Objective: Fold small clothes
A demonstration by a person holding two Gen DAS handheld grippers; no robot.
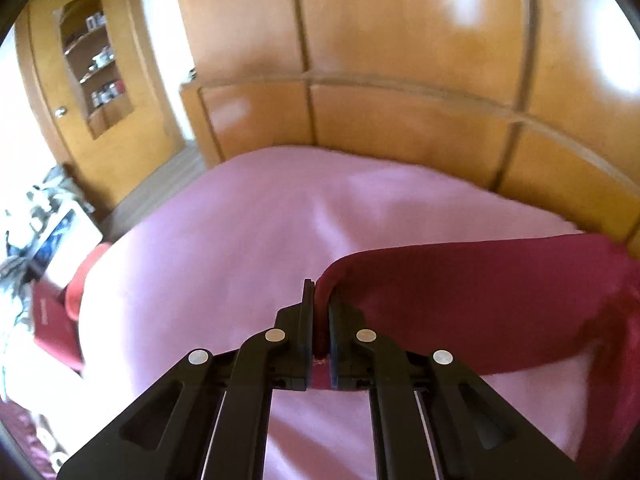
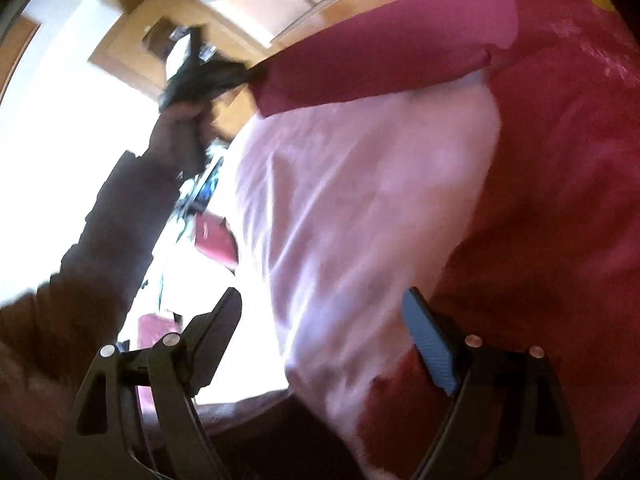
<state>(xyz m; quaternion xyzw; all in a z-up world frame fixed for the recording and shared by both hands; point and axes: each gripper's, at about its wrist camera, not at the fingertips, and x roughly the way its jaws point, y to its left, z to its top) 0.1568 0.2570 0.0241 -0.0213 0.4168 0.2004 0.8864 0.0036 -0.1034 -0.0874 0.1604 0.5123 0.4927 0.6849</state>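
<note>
Left tongs (image 1: 320, 312) pinching edge of maroon garment (image 1: 480, 308), my grip firm. Right tongs (image 2: 324, 344) spread wide, nothing between. Garment partly lifted, stretched across pink bed cover (image 1: 224, 248), rest draped at right. Judge step: carrying sleeve or edge over for fold. Next: lay it flat, aligned, release; right tongs find opposite edge. Wooden wardrobe (image 1: 400, 60) behind.
</note>
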